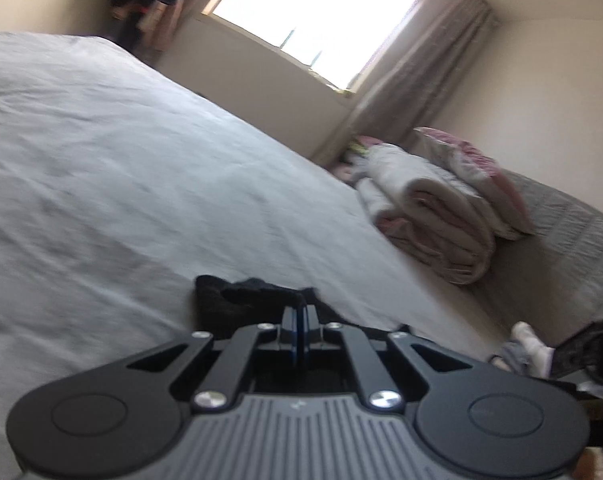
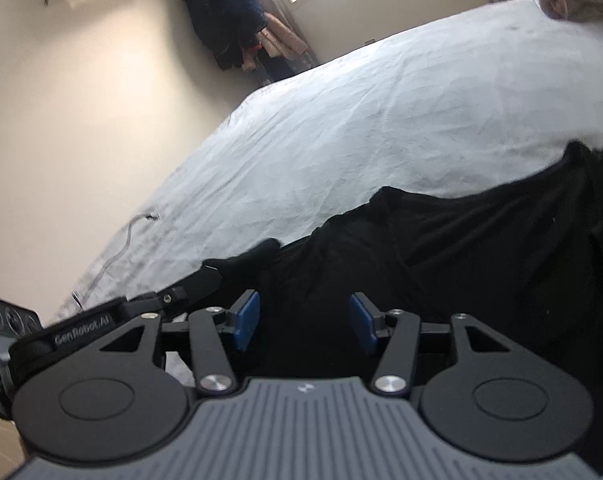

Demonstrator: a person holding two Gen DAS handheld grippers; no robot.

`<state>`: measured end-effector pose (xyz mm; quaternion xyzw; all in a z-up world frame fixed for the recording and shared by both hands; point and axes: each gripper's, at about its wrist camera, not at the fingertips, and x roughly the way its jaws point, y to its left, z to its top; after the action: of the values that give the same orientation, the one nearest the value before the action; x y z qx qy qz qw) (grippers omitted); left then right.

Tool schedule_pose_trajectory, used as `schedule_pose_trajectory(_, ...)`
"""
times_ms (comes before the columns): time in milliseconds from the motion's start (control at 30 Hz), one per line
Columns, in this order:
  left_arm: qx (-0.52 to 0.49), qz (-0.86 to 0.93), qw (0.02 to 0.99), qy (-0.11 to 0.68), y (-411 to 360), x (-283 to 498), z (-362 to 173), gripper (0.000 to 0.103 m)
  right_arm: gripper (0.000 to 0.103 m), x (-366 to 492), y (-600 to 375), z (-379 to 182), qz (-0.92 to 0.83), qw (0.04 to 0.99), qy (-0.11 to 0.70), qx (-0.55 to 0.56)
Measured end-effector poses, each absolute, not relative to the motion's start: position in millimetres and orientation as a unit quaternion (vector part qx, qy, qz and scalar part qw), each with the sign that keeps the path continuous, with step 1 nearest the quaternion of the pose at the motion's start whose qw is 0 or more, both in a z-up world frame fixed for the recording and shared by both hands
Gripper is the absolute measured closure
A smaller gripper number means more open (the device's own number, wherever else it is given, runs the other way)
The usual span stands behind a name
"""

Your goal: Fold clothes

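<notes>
Left gripper [image 1: 300,312] clamped on the black garment [image 1: 237,296] on the bed [image 1: 141,160]; right gripper [image 2: 304,322] apart over it

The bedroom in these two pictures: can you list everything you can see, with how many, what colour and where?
Bed sheet: one, white, wrinkled, covering the bed.
Black garment: one, lying on the sheet's near edge.
Folded blankets: one stack, cream and pink, beside the bed under the window.
Window: one, bright, in the far wall.
Curtain: one, beige, beside the window.
Hanging clothes: a dark and pinkish bunch, in the room's corner.
Cable: one, white, on the sheet near the wall.
Left gripper: black with blue pads, shut on the black garment's edge.
Right gripper: black with blue pads, open over the black garment.
</notes>
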<state>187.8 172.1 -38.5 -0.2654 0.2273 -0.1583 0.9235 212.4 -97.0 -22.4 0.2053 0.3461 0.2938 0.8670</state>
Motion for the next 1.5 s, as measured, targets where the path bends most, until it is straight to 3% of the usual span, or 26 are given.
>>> schedule_pose_trajectory(367,-0.265,-0.222,0.907,0.241,125,200,-52,0.101,0.048,230,-143,-52,0.319,0.764,0.366,0.424)
schedule_pose_trajectory(600,-0.203,-0.277,0.883,0.32,105,205,-64,0.098,0.048,232,-149,-59,0.294,0.761,0.376,0.439)
schedule_pose_trajectory(667,-0.18,-0.285,0.881,0.332,104,202,-60,0.089,0.048,233,-149,-62,0.286,0.763,0.383,0.435)
schedule_pose_trajectory(733,-0.154,-0.293,0.884,0.331,107,195,-53,0.065,0.048,234,-148,-63,0.285,0.763,0.388,0.431)
schedule_pose_trajectory(900,-0.065,-0.306,0.907,0.282,122,165,-28,0.044,0.048,232,-138,-53,0.293,0.786,0.4,0.369)
schedule_pose_trajectory(1067,0.002,-0.311,0.907,0.283,116,164,-41,0.048,0.053,219,-113,-37,0.3,0.847,0.386,0.211)
schedule_pose_trajectory(1133,0.014,-0.306,0.905,0.294,107,169,-50,0.055,0.062,215,-106,-35,0.291,0.863,0.375,0.174)
schedule_pose_trajectory(1167,0.021,-0.304,0.903,0.302,102,171,-54,0.058,0.073,214,-103,-36,0.282,0.871,0.37,0.16)
schedule_pose_trajectory(1200,0.036,-0.298,0.904,0.305,97,172,-57,0.062,0.083,214,-103,-37,0.273,0.876,0.365,0.156)
schedule_pose_trajectory(1267,0.055,-0.296,0.907,0.294,90,168,-54,0.066,0.087,212,-111,-42,0.262,0.883,0.354,0.159)
schedule_pose_trajectory(1333,0.055,-0.306,0.907,0.283,88,167,-52,0.092,0.094,218,-117,-47,0.267,0.882,0.342,0.184)
schedule_pose_trajectory(1500,0.045,-0.325,0.911,0.251,81,162,-45,0.095,0.094,222,-130,-40,0.257,0.885,0.323,0.217)
